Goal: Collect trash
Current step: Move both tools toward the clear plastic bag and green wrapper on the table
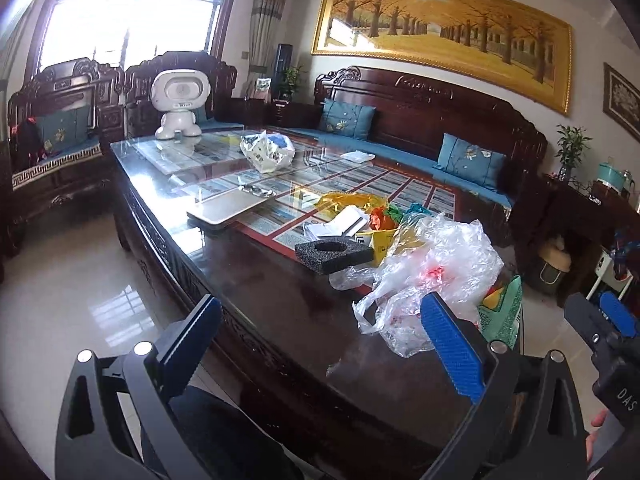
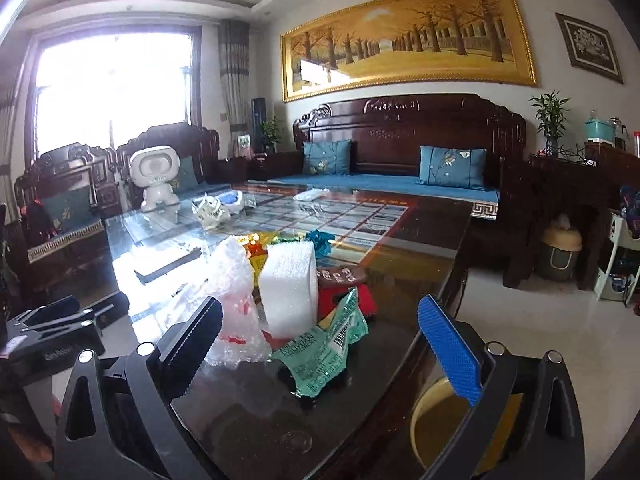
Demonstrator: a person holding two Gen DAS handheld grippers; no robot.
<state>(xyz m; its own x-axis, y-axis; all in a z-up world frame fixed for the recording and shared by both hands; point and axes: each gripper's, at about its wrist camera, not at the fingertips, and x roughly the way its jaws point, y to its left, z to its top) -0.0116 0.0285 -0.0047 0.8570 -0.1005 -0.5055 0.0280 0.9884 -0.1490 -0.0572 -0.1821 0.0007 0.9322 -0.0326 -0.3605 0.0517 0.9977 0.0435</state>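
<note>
A heap of trash lies on the near end of the dark glass-topped table point(image 1: 256, 292). In it are a crumpled clear plastic bag point(image 1: 432, 272), a black foam piece with a round hole point(image 1: 334, 254), a green wrapper point(image 1: 502, 312) and yellow cellophane point(image 1: 348, 202). My left gripper point(image 1: 324, 344) is open just short of the clear bag, holding nothing. In the right wrist view the green wrapper point(image 2: 324, 344) lies between the fingers of my open right gripper point(image 2: 320, 340). Behind it stand a white foam block point(image 2: 290, 288) and the clear bag point(image 2: 236, 300). The right gripper point(image 1: 600, 314) also shows at the left view's right edge.
A yellow round container point(image 2: 436, 432) sits below the table's near right corner. Farther along the table are a white robot toy point(image 1: 180, 104), a filled plastic bag point(image 1: 266, 152) and a flat tray point(image 1: 230, 208). Carved wooden sofa point(image 2: 400, 148) and chairs ring the table.
</note>
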